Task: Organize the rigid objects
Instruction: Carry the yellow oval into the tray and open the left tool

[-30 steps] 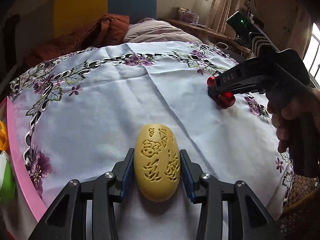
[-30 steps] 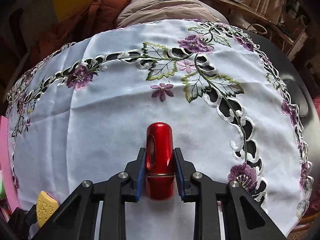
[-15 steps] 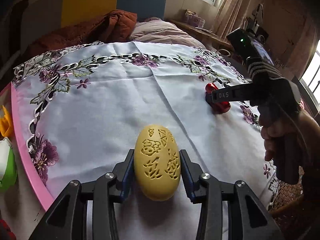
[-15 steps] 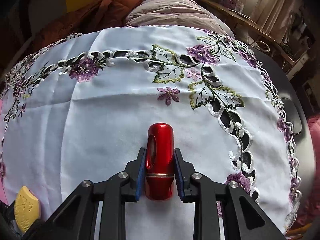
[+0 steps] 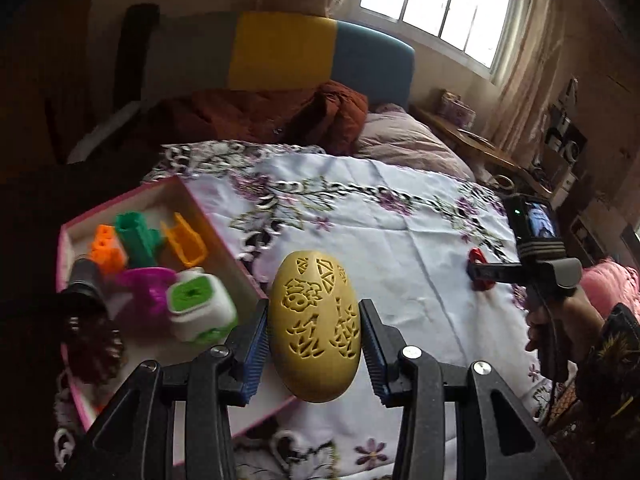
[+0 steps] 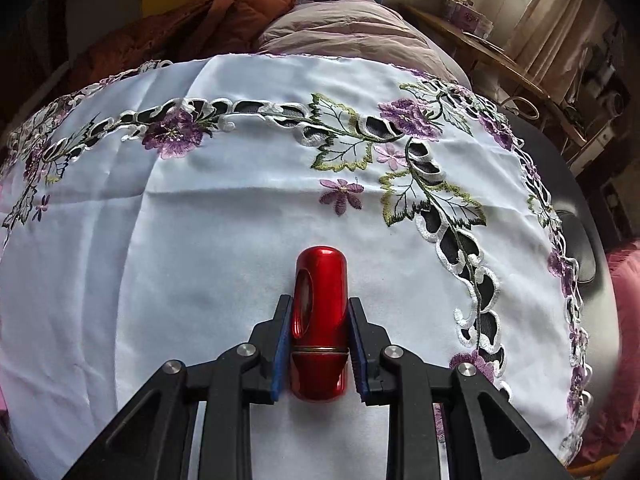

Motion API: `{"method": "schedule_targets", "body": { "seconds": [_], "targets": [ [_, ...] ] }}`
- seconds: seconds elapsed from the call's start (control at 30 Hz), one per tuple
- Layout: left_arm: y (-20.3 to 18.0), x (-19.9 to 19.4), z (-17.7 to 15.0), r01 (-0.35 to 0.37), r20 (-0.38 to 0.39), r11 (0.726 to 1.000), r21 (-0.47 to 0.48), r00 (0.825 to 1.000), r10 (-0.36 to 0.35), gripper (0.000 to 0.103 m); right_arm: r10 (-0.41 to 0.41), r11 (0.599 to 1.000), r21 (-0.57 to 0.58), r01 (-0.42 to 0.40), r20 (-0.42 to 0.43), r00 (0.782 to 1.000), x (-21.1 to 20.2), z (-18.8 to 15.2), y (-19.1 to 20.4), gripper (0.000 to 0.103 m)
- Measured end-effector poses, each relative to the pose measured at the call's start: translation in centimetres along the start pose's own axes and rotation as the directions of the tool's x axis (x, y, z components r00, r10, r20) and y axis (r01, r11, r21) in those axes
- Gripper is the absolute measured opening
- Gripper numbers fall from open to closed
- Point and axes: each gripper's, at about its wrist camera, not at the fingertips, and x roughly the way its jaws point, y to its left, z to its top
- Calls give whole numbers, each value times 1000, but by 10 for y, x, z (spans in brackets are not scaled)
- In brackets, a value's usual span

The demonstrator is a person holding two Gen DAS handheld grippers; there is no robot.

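- The left gripper point(image 5: 314, 332) is clamped on a yellow egg point(image 5: 314, 326), lifted above the near right edge of the pink box point(image 5: 224, 236).
- The box sits at the left on the cloth point(image 5: 400, 264), holding a green-and-white cube point(image 5: 198, 308), purple piece point(image 5: 146, 288), orange pieces point(image 5: 106, 250) and green tube point(image 5: 136, 236).
- The right gripper point(image 6: 319, 344) grips a red capsule point(image 6: 319, 320) low over the cloth point(image 6: 200, 280), well right of the box.
- A bed point(image 5: 404, 140) lies beyond.

The egg-shaped piece point(image 5: 314, 330) was mustard yellow with cut-out floral patterns. The capsule point(image 6: 319, 322) was glossy red. The tablecloth point(image 6: 200, 240) was white, embroidered with purple flowers and green leaves; the box point(image 5: 224, 236) was pink-rimmed.
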Motion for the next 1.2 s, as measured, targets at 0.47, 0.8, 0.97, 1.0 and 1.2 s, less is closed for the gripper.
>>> {"method": "schedule_targets", "body": {
  "seconds": [0.47,0.8,0.97,1.0,1.2],
  "targets": [
    [78,-29,-35,-180,-37,971,-155,984,177,43,-34,999,-40,35,19,999,-1,-2,6,26],
    [88,-23,-41,-157,-70,967,-199,987,145,43,-46,997,-52,48,24,999,-2,-4,8,26],
    [89,-14,-45,-150,-100,967,-208,986,131,43,-49,997,-57,50,24,999,-2,-4,9,26],
    [90,-12,-46,-148,-106,966,-213,986,128,43,-50,997,-59,51,24,998,-3,-4,9,26],
    [97,4,-48,-140,-148,961,-238,983,106,43,-46,997,-62,48,21,999,-3,-3,10,26]
  ]
}}
